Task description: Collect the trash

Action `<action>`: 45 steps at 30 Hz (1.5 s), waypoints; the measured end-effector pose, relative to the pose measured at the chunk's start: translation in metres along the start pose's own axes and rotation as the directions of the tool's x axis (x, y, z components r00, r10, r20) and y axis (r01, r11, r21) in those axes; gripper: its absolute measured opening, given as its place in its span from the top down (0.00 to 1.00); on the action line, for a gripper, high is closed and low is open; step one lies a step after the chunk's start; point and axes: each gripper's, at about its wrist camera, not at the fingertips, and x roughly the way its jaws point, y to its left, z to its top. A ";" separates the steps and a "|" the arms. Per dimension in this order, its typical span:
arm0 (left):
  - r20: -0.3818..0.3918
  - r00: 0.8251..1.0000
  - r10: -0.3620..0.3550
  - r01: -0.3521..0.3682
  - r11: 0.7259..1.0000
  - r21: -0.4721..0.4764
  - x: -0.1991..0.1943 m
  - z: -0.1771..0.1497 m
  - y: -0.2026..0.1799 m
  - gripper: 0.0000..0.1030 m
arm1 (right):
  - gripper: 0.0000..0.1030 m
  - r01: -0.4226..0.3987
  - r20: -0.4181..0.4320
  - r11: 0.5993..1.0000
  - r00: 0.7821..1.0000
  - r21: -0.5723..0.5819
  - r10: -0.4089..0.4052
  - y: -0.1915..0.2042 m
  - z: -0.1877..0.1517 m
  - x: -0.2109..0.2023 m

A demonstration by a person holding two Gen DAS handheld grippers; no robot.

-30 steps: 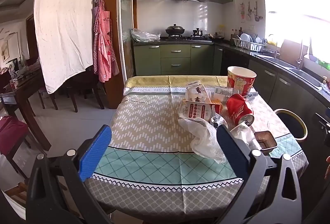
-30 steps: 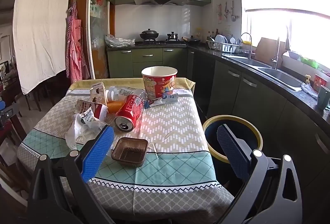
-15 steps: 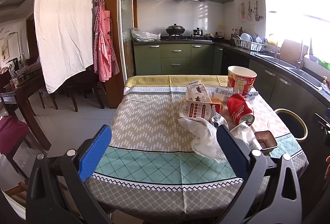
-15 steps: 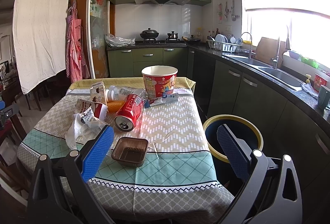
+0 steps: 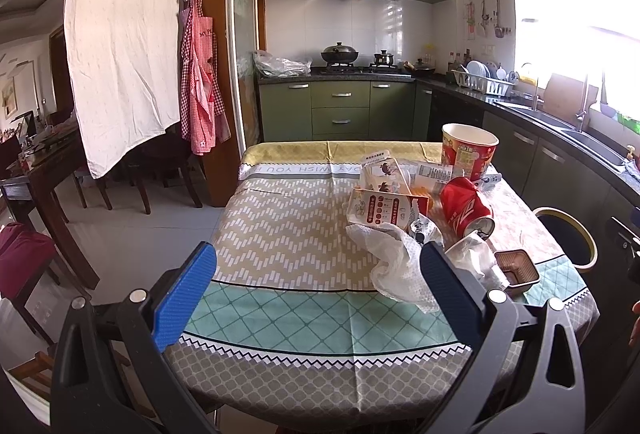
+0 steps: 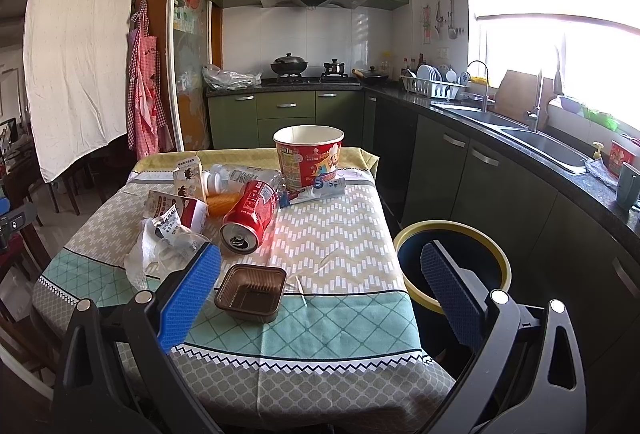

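Near the front edge of the table point(image 6: 340, 318), a brown tray point(image 6: 251, 292) lies just ahead of the right gripper point(image 6: 320, 290), between its wide-open jaws, nearer than to the left gripper point(image 5: 318, 290), also wide and empty, with the bin point(image 6: 452, 230) right.

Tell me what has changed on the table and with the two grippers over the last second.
Nothing visibly changed. The left gripper and right gripper stay open and empty short of the table, and the can, brown tray, paper cup and bin lie where they were.
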 end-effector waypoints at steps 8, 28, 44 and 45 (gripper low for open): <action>-0.002 1.000 -0.002 0.002 1.000 0.002 0.006 -0.002 0.000 0.06 | 0.04 0.000 -0.002 1.000 1.000 0.000 0.000 0.000 -0.002 0.002; -0.006 1.000 -0.002 0.002 1.000 0.005 0.008 -0.004 -0.001 0.06 | 0.04 0.000 -0.005 1.000 1.000 0.002 0.000 -0.001 -0.004 0.004; -0.008 1.000 -0.002 0.002 1.000 0.007 0.010 -0.005 -0.003 0.06 | 0.04 -0.001 -0.007 1.000 1.000 0.002 0.001 -0.001 -0.004 0.006; -0.009 1.000 -0.002 0.002 1.000 0.007 0.010 -0.006 -0.003 0.06 | 0.04 -0.001 -0.010 1.000 1.000 0.002 0.001 -0.002 -0.007 0.009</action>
